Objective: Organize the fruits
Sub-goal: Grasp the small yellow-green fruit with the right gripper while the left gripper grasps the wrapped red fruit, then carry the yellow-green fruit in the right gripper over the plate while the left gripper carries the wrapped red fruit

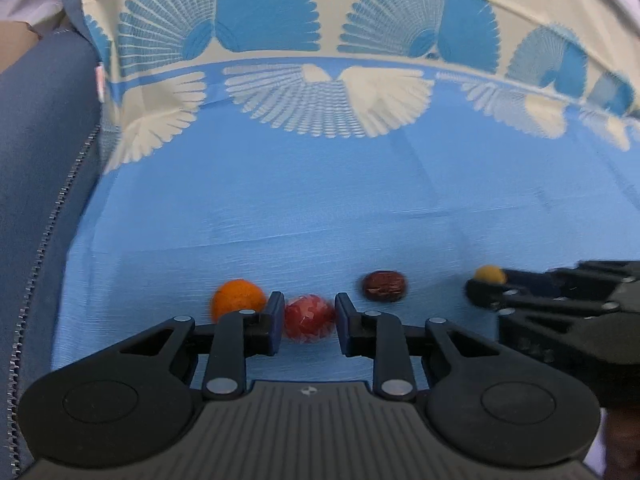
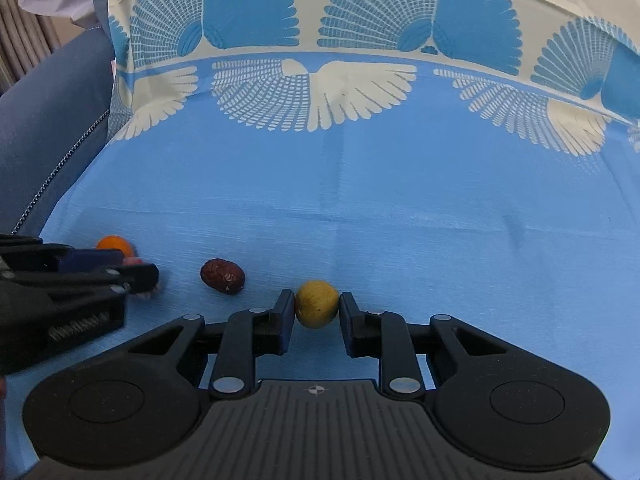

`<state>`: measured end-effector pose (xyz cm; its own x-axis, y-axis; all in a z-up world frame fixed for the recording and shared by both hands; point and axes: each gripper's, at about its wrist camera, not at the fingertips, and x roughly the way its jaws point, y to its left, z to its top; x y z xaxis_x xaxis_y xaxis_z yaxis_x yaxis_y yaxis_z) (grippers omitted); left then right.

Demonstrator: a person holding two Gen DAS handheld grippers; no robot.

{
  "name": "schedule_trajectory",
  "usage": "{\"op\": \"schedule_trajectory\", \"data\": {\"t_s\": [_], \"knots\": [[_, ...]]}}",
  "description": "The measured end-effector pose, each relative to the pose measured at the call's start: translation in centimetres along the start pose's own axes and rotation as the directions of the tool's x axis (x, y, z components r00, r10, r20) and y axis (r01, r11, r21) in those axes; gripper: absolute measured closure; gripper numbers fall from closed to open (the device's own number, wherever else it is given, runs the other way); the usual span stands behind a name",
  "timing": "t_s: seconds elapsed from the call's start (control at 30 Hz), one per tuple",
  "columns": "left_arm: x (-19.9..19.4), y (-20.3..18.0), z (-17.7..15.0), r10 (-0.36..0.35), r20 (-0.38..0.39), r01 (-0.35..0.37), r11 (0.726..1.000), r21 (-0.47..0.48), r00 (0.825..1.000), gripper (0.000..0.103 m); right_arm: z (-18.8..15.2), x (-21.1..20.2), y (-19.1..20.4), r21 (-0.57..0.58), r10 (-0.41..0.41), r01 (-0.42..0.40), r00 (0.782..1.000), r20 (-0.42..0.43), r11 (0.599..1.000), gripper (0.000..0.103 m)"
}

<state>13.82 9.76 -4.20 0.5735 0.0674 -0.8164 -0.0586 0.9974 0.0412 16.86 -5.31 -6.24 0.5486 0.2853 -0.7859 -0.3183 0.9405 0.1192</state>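
Note:
A red speckled round fruit (image 1: 309, 320) lies on the blue cloth (image 1: 320, 200), and my left gripper (image 1: 309, 308) is shut on it, a pad against each side. An orange fruit (image 1: 236, 296) sits just left of that gripper's left finger. A dark red date (image 1: 384, 286) lies between the two grippers. In the right wrist view my right gripper (image 2: 317, 300) is shut on a yellow round fruit (image 2: 317, 305) resting on the cloth. The date (image 2: 222, 275), the orange fruit (image 2: 115, 243) and the left gripper (image 2: 136, 270) show to its left.
The cloth (image 2: 400, 200) rises at the back into a cream band with blue fan patterns (image 2: 312, 12). A blue cushion with a zipper (image 1: 40, 160) borders the cloth on the left. Plain blue cloth stretches behind and to the right of the fruits.

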Motion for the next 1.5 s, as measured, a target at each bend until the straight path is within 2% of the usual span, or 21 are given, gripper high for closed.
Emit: {"op": "schedule_trajectory", "data": {"t_s": [0.07,0.17,0.33,0.47,0.57,0.67,0.77,0.87,1.03,1.17,1.3,1.5], "knots": [[0.6,-0.7,-0.2,-0.019,-0.038,0.020,0.999,0.025,0.999,0.073,-0.2,0.1,-0.2,0.002,-0.005,0.005,1.000,-0.009,1.000,0.077],[1.2,-1.3,-0.5,-0.003,-0.062,0.006,0.998,0.057,0.998,0.067,-0.6,0.6,-0.3,0.006,-0.021,0.022,0.999,-0.032,1.000,0.077],[1.1,-0.9,-0.5,-0.016,-0.049,0.018,0.999,0.041,0.999,0.070,-0.8,0.7,-0.6,0.009,-0.039,0.039,0.999,-0.036,0.999,0.077],[0.0,-0.2,-0.6,-0.036,-0.013,0.036,0.999,0.001,0.999,0.070,-1.0,-0.5,-0.7,0.006,-0.054,0.054,0.999,-0.006,0.999,0.077],[-1.1,-0.3,-0.9,-0.048,0.007,0.048,0.999,0.001,0.999,0.070,-1.2,-2.2,-0.7,-0.006,-0.056,0.056,0.998,0.026,0.998,0.077],[-2.2,-1.2,-1.4,-0.047,0.037,0.045,0.997,0.059,0.998,0.070,-1.4,-4.8,-0.9,0.017,-0.051,0.050,0.997,0.060,0.999,0.077],[-3.8,-2.2,-1.8,-0.052,0.080,0.043,0.992,0.115,0.995,0.070,-1.3,-8.3,-1.7,0.066,-0.030,0.023,0.995,0.100,0.998,0.077],[-5.8,-3.0,-1.9,-0.067,0.112,0.052,0.990,0.129,0.991,0.070,-1.5,-12.4,-2.6,0.072,-0.031,0.021,0.988,0.150,0.997,0.077],[-10.4,-3.8,-2.8,-0.136,0.163,0.125,0.989,0.078,0.977,0.070,-4.0,-17.7,-3.6,0.156,-0.017,-0.014,0.981,0.191,0.988,0.077],[-12.8,-5.2,-4.9,-0.144,0.157,0.132,0.988,0.086,0.977,0.070,-7.2,-18.8,-3.1,0.172,-0.023,-0.010,0.982,0.186,0.985,0.077],[-13.2,-6.0,-7.4,-0.157,0.125,0.148,0.986,0.081,0.980,0.070,-9.3,-18.6,-3.6,0.188,-0.031,0.001,0.986,0.161,0.982,0.077],[-12.6,-7.8,-9.3,-0.155,0.143,0.127,0.975,0.183,0.978,0.070,-10.5,-18.5,-4.8,0.158,-0.080,0.056,0.985,0.151,0.986,0.077]]}}
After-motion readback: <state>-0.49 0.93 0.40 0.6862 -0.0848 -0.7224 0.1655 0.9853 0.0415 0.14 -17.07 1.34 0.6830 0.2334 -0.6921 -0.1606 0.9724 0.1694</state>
